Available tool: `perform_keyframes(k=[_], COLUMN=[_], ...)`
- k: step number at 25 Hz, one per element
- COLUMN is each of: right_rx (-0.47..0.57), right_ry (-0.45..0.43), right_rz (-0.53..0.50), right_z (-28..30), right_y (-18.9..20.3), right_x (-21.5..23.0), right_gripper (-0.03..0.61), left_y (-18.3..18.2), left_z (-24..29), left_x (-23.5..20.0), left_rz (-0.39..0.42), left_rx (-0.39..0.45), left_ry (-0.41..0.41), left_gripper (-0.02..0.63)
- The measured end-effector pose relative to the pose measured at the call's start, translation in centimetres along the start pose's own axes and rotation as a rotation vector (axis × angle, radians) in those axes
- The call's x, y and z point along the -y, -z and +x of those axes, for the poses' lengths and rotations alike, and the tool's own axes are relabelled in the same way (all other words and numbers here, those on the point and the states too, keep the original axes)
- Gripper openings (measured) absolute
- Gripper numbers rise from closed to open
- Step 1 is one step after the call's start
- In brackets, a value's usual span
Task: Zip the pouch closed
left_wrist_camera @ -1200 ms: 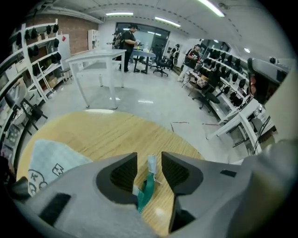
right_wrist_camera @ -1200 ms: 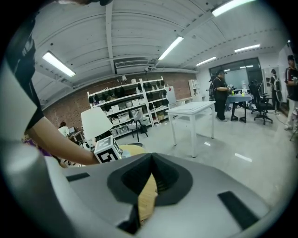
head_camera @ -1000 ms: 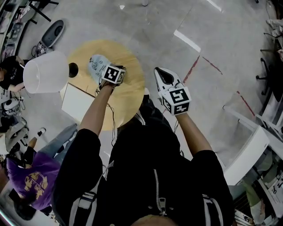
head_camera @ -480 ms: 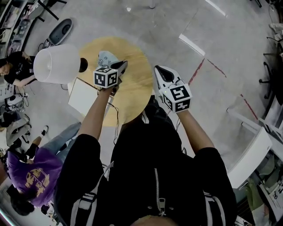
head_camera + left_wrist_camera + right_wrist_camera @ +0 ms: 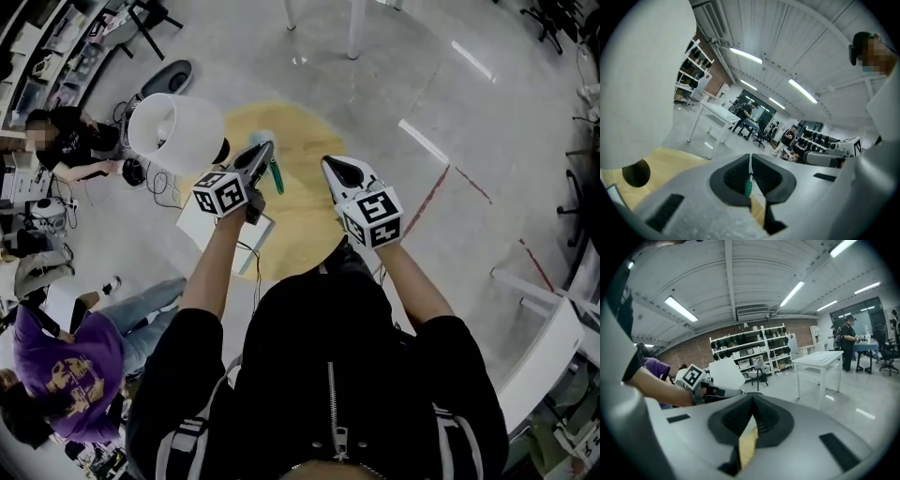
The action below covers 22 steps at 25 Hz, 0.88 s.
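Note:
The pouch hangs edge-on above the round wooden table, showing as a green strip with a pale part above it. My left gripper is shut on its top edge. In the left gripper view a thin white and green strip of the pouch sits pinched in the closed left gripper. My right gripper is held just right of it, apart from the pouch, shut with nothing in it. The right gripper view shows the right gripper closed and the left gripper off to the left.
A white lampshade stands at the table's left edge, with a white board below it. People sit on the floor at the left. A white table stands farther off in the room.
My left gripper closed on the pouch and lifted it off the table. The right gripper rose a little beside it. The head view shifted, so the table sits lower in frame.

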State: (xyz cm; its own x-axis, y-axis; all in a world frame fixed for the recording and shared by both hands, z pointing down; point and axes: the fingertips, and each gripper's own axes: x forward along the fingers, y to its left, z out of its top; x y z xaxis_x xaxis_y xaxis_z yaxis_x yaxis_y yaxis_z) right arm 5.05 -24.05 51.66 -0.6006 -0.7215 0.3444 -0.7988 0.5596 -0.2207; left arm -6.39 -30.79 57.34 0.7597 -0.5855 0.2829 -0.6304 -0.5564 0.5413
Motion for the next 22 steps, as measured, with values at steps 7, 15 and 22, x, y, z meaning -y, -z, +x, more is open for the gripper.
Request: perform_keyframes(k=[7, 15, 22], right_rx=[0.0, 0.037, 0.008], right_ry=[-0.054, -0.129, -0.232], right_rz=[-0.087, -0.175, -0.283], right_z=[1.9, 3.6, 5.9], right_y=[-2.2, -4.5, -4.6], right_x=[-2.8, -7.1, -11.4], right_gripper=[0.005, 0.006, 0.112], left_y=[-4.5, -7.5, -8.9], left_z=[-3.6, -7.2, -8.3], left_x=[2.5, 4.0, 4.4], left_rz=[-0.058, -0.044, -0.091], left_rx=[0.183, 0.282, 0.344], left_ry=[0.051, 0.068, 0.072], left_gripper=[0.012, 0.012, 0.012])
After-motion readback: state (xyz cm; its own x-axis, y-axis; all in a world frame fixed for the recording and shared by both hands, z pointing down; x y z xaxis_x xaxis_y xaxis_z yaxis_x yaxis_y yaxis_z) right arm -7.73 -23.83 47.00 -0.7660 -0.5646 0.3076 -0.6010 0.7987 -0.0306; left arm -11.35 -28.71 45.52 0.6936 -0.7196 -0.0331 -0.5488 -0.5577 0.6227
